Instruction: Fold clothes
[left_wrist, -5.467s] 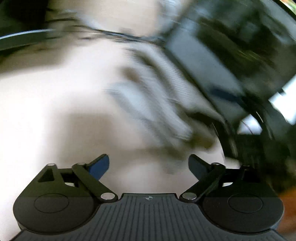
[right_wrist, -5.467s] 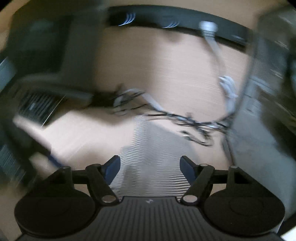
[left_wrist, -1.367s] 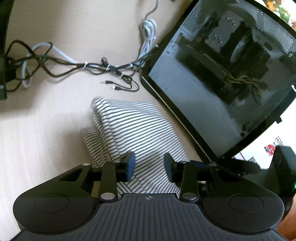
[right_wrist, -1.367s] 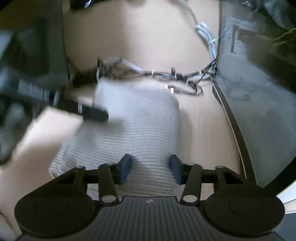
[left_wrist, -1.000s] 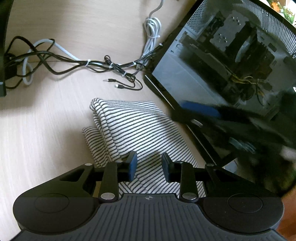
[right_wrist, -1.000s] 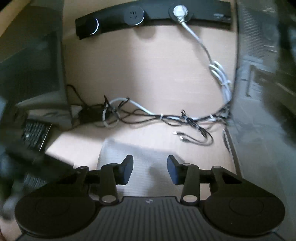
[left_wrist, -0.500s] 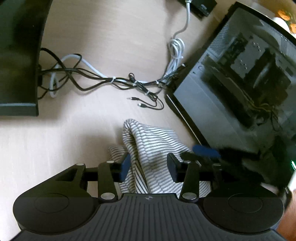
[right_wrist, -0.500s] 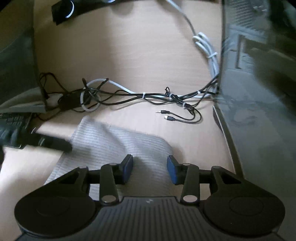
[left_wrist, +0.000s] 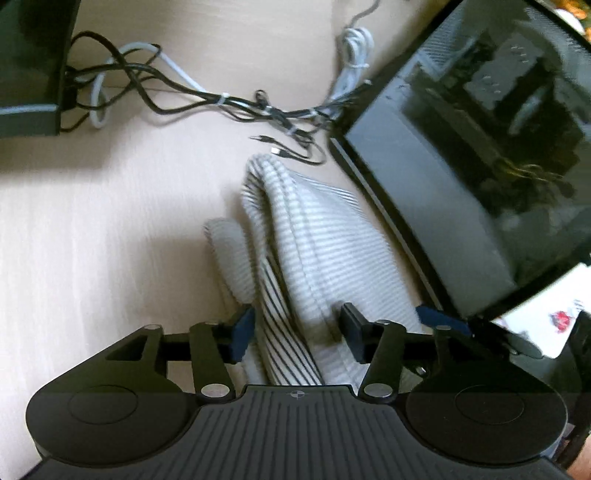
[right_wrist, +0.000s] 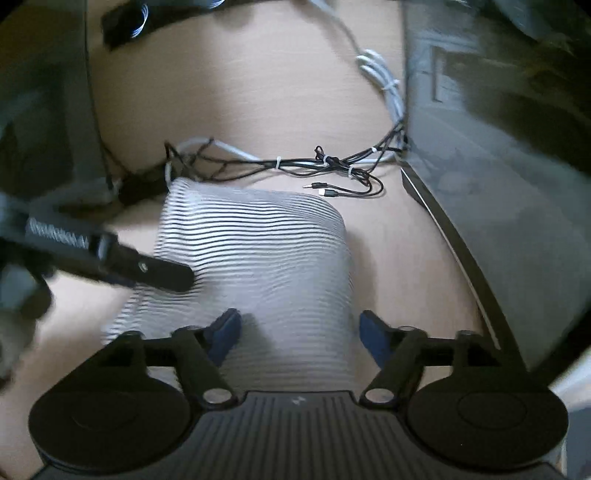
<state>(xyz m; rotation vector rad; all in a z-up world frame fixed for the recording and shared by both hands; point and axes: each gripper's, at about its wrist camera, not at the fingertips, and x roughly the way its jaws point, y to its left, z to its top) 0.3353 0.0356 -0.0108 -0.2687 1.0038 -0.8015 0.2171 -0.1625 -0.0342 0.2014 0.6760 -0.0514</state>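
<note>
A black-and-white striped garment (left_wrist: 317, 236) lies folded in a compact bundle on the light wooden desk (left_wrist: 92, 240); it also shows in the right wrist view (right_wrist: 258, 251). My left gripper (left_wrist: 297, 330) is open, its fingers straddling the near edge of the bundle. My right gripper (right_wrist: 299, 334) is open over the near end of the bundle. The left gripper's finger (right_wrist: 147, 267) shows in the right wrist view, at the bundle's left edge. The right gripper's blue pad (left_wrist: 439, 319) shows at the bundle's right in the left wrist view.
A glass-sided computer case (left_wrist: 480, 166) stands close to the right of the garment. A tangle of cables (left_wrist: 229, 103) and loose plugs (right_wrist: 332, 190) lies just beyond it. A dark monitor base (left_wrist: 29, 74) is at the far left, a black power strip (right_wrist: 125, 22) at the back.
Both grippers' jaws have opened wider than half a second ago. The views are blurred by motion; the folded bundle stays in place on the desk.
</note>
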